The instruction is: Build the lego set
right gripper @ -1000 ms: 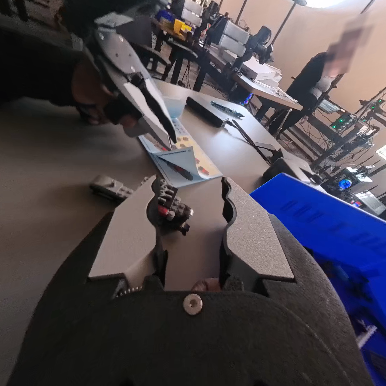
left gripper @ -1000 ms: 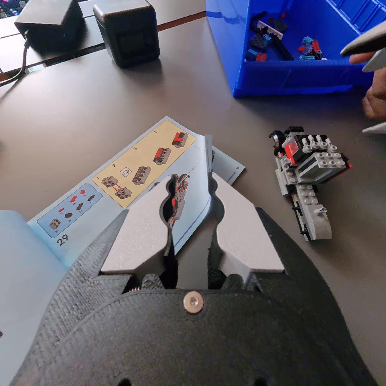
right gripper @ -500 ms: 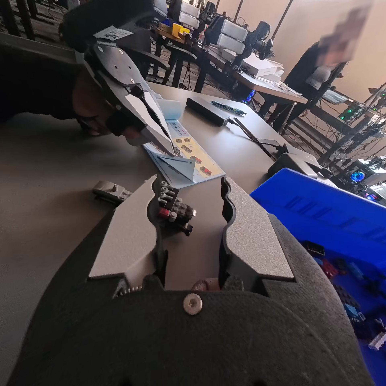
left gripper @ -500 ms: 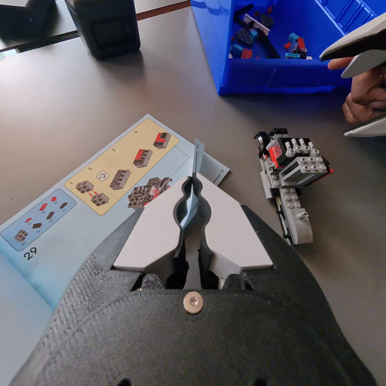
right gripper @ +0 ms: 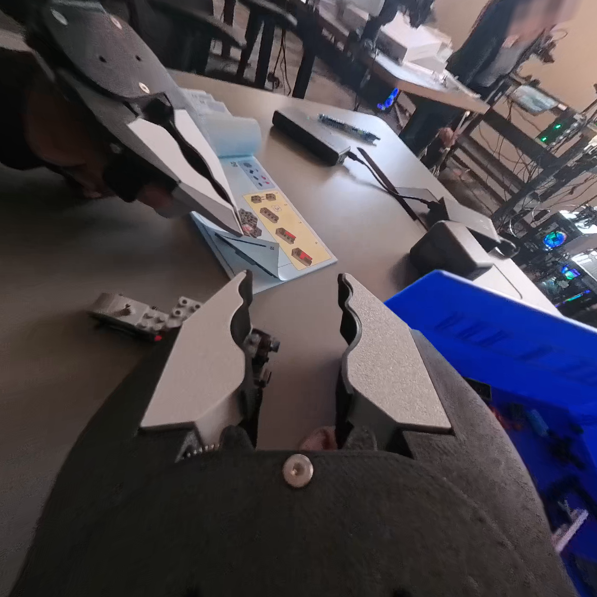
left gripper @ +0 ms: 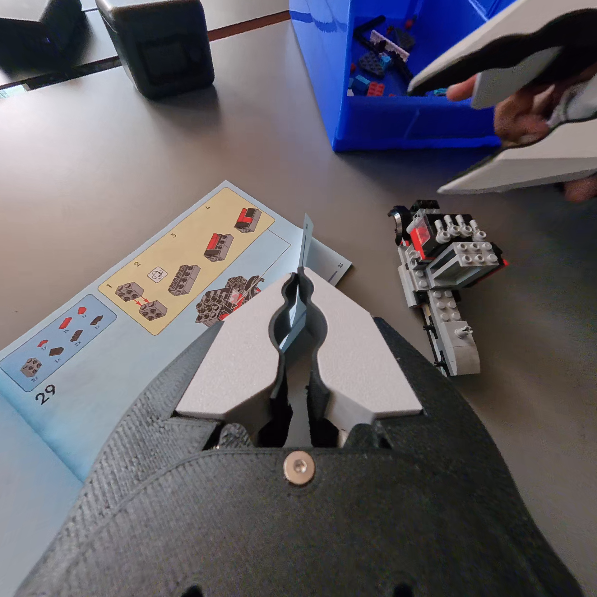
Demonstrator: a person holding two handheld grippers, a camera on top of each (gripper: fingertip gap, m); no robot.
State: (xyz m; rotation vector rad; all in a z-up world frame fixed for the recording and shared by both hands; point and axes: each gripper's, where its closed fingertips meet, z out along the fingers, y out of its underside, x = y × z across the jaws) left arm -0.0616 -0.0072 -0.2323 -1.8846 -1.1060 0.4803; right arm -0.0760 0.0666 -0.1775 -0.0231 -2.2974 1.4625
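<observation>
The left gripper [left gripper: 298,277] pinches a pale-blue paper instruction-booklet page [left gripper: 305,232], probably to turn it. The right gripper [right gripper: 292,284] hangs open above the grey-and-black brick model [left gripper: 442,274], free to pick.

The left gripper [left gripper: 298,274], open 1 second ago, has closed its jaws on a lifted booklet page [left gripper: 305,239]; the right gripper [right gripper: 292,284] swung nearer.

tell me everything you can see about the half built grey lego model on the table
The partly built grey, black and red plastic lego model lies on the dark grey table, right of the pale blue instruction booklet and in front of the blue plastic bin. It has a long light-grey studded body ending in a smooth sloped block, a black section with a translucent red piece, and a row of small grey pegs. No gripper touches it; the open right gripper hovers nearby.
</observation>
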